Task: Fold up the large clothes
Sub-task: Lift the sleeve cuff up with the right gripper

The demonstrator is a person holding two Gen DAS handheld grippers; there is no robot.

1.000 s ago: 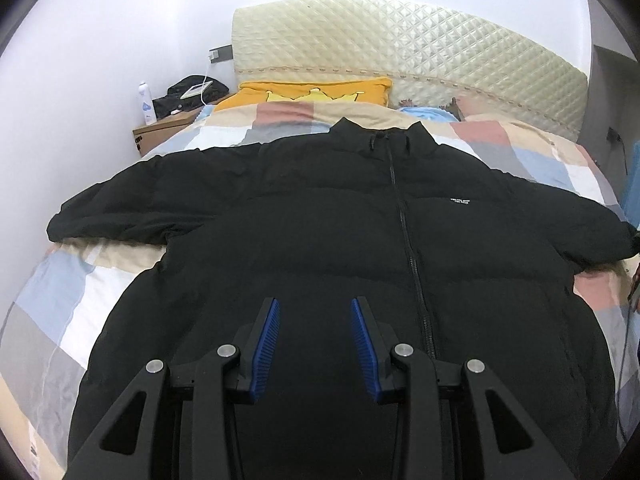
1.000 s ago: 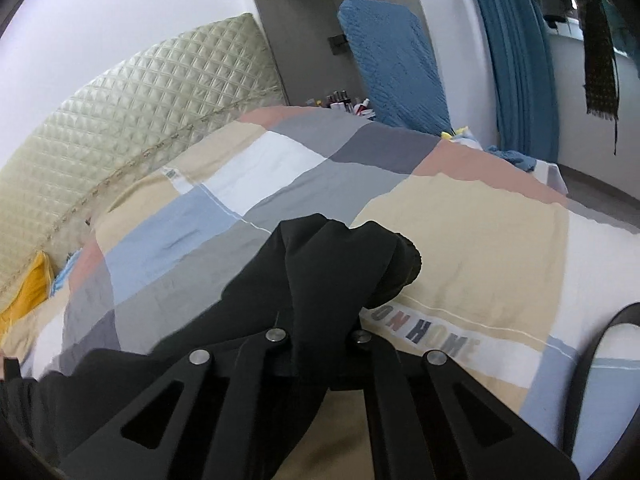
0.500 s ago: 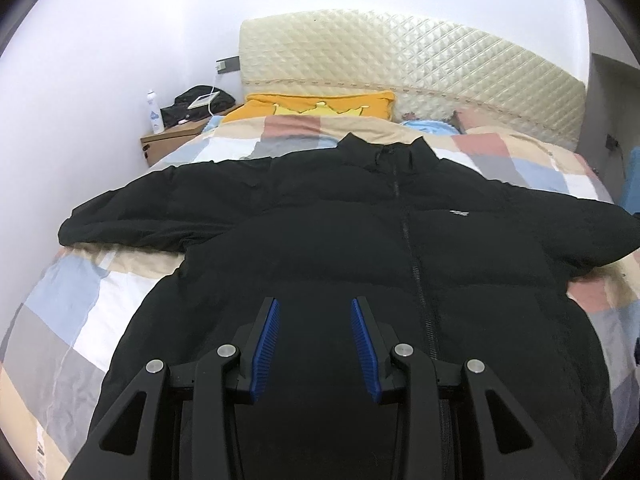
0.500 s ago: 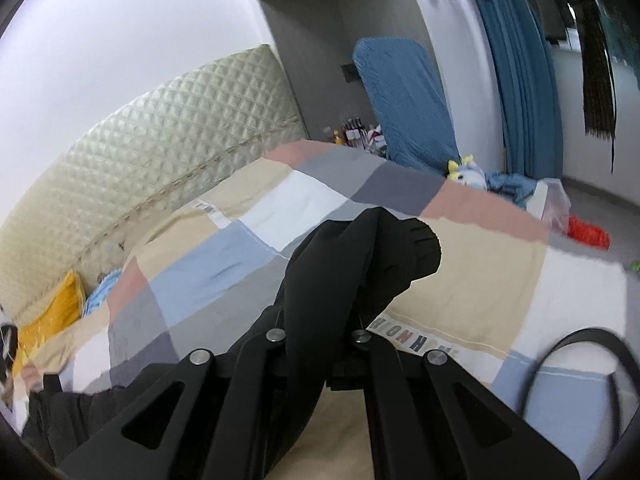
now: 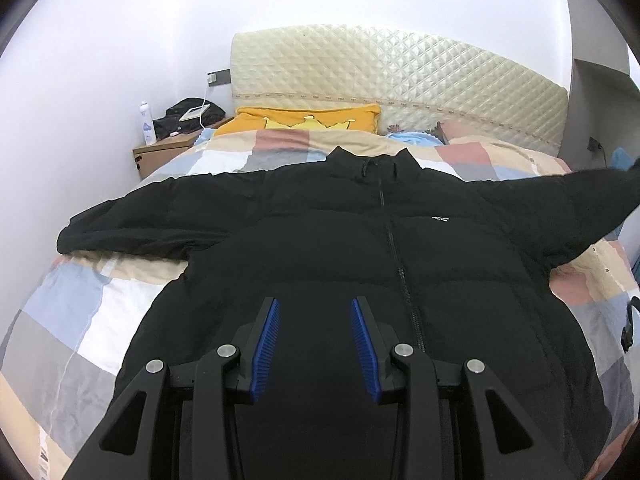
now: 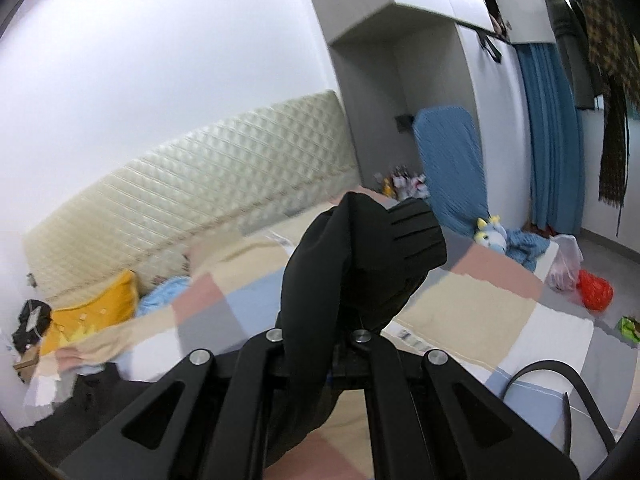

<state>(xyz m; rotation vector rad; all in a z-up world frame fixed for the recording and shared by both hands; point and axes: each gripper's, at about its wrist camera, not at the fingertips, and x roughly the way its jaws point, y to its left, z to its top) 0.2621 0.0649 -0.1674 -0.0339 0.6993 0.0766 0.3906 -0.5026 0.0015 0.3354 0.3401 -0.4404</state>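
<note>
- Black puffer jacket lies front up, zipped, spread across the checked bed cover, filling mid-frame in the left view. No fold laid yet; body and both sleeves remain.
- My right gripper is clamped on the sleeve cuff, raised off the bed, centre frame.
- My left gripper hovers over the hem, jaws partly open, empty.

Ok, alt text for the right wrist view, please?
The right gripper is shut on the ribbed cuff end of a black jacket sleeve, held up above a bed with a checked quilt. Behind are a cream quilted headboard, a yellow pillow and blue curtains.
</note>
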